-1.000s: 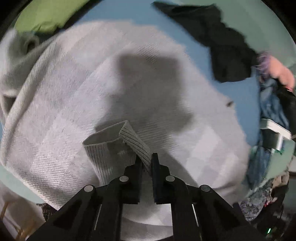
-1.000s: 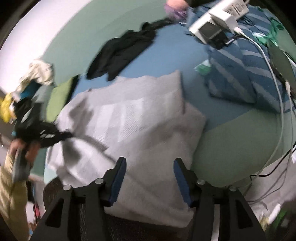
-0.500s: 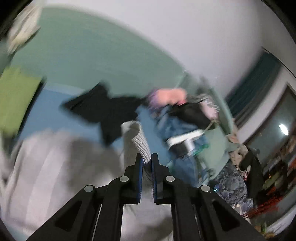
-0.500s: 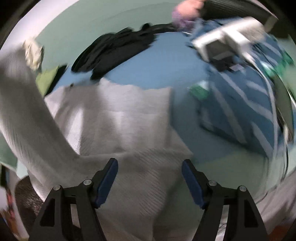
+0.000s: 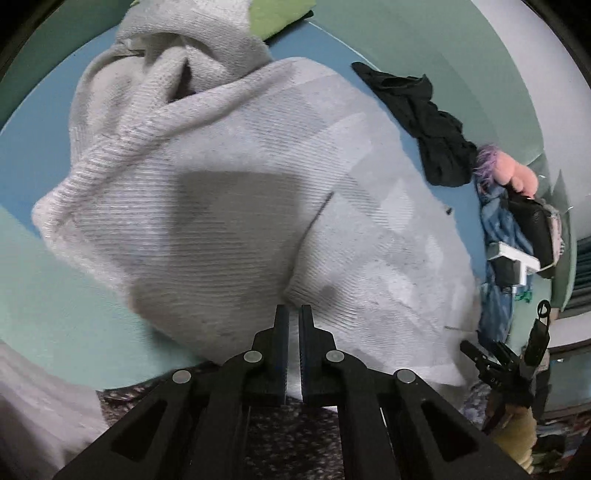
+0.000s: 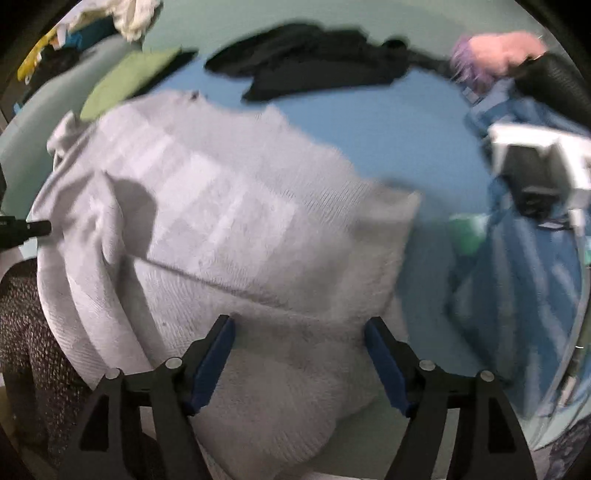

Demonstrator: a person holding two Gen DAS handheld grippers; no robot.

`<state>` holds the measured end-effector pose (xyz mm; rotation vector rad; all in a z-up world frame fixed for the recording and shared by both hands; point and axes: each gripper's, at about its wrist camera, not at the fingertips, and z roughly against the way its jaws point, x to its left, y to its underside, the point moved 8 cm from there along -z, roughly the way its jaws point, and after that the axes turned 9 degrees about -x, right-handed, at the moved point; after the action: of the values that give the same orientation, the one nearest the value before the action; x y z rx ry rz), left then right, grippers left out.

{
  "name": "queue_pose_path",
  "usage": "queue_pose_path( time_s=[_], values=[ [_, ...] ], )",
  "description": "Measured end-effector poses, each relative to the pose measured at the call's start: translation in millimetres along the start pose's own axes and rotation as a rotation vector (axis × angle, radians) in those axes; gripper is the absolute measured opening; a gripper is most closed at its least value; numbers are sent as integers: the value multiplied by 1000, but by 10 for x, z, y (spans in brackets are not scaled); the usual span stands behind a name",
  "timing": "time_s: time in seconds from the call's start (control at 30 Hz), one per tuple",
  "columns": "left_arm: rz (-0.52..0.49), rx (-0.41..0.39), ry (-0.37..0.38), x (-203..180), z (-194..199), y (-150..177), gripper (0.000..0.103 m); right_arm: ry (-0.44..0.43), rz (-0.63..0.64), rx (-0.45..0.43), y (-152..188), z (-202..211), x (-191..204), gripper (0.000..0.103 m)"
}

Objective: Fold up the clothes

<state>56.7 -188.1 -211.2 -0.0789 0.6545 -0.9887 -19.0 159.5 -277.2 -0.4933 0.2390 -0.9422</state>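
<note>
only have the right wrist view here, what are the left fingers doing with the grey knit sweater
observer: The left gripper is shut, its fingers together at the end of the folded-over sleeve on the grey knit sweater. A pale strip of knit shows between them, so it seems pinched.
operator: is the far end of it lying flat
observer: No. In the left wrist view the neck end is bunched into thick rolls, close to the green cloth.

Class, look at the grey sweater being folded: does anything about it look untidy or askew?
Yes. The sweater lies bunched at its far end, where the collar is rumpled into thick rolls instead of flat.
</note>
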Motion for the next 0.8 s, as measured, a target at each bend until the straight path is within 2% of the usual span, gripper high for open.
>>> queue_pose_path(
  time_s=[0.03,0.07,0.1,0.13,0.23,0.27,0.3,0.33,0.37,0.43,0.47,0.5,0.53,0.57,0.6,0.67,0.7,0.8],
  values=[
    [3,1,0,17,-7,15,4,19,39,-7,21,12,44,58],
    [5,3,-1,35,-13,30,5,42,89,-9,45,32,95,35],
    [8,4,1,49,-17,43,4,73,154,1,73,69,150,29],
    [10,-2,25,25,3,29,4,96,176,7,86,98,168,18],
    [35,6,50,-101,-53,-14,6,126,96,18,59,167,81,14],
    [57,26,39,-116,-97,-26,16,125,60,-1,19,213,36,13],
    [80,37,24,-103,-119,-35,45,116,28,-15,-8,250,0,13],
    [103,49,8,-90,-141,-45,60,117,3,-25,-25,283,-42,13],
    [127,60,-6,-80,-165,-54,69,128,-23,-37,-37,323,-100,12],
    [150,75,-10,-134,-246,-54,68,132,-94,-62,-18,386,-231,12],
    [151,79,-15,-164,-273,-48,61,133,-136,-76,-1,420,-311,8],
    [146,79,-15,-216,-315,-43,40,135,-179,-89,15,454,-392,7],
    [142,86,-13,-261,-367,-26,28,136,-221,-103,32,488,-473,7],
    [139,92,-11,-304,-417,-10,10,139,-264,-115,53,516,-554,7],
    [142,88,-7,-330,-446,-6,9,143,-313,-122,100,517,-638,7],
    [153,36,50,-438,-409,-82,9,147,-419,-125,246,455,-819,8],
    [137,1,116,-571,-346,-147,9,153,-457,-142,310,460,-885,8],
    [45,-77,162,-804,-138,-314,9,171,-564,-198,434,494,-1049,10]
  ],
)
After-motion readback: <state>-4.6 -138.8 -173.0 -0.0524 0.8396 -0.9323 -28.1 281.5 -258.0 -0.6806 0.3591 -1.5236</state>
